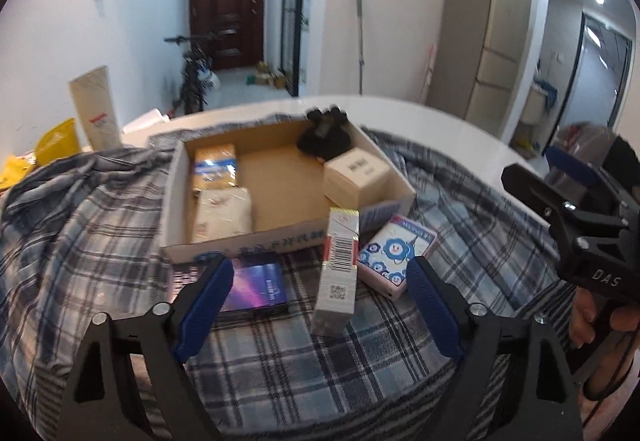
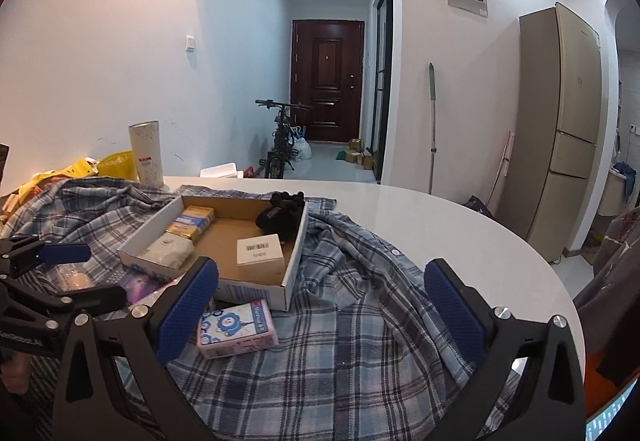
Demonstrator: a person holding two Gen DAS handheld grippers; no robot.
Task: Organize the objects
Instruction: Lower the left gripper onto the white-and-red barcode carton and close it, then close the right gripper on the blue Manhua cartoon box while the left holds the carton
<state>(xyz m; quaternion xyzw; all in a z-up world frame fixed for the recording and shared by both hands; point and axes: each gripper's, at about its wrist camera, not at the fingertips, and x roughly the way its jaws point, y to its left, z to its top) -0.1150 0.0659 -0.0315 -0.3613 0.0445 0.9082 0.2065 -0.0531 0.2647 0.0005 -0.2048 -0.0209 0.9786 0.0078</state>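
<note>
A shallow cardboard box [image 1: 280, 237] [image 2: 294, 269] lies on a plaid cloth. In it are a yellow-blue packet [image 1: 216, 165], a white pouch [image 1: 224, 213], a beige carton [image 1: 356, 177] [image 2: 258, 249] and a black bundle [image 1: 324, 137] [image 2: 280, 215]. A tall white barcode carton [image 1: 338, 273] stands upright in front of the box, between the jaws of my open left gripper [image 1: 320, 301]. A purple box [image 1: 256, 287] lies at its left and a pink box with blue flowers [image 1: 394, 257] [image 2: 236, 329] at its right. My right gripper [image 2: 320, 305] is open and empty, just right of the pink box.
The plaid cloth [image 1: 80, 241] [image 2: 352, 321] covers much of a round white table [image 2: 460, 225]. A tall white tube [image 2: 146, 155] and yellow bags [image 2: 80, 169] stand at the table's back left. A fridge [image 2: 568, 121], a bicycle and a door are beyond.
</note>
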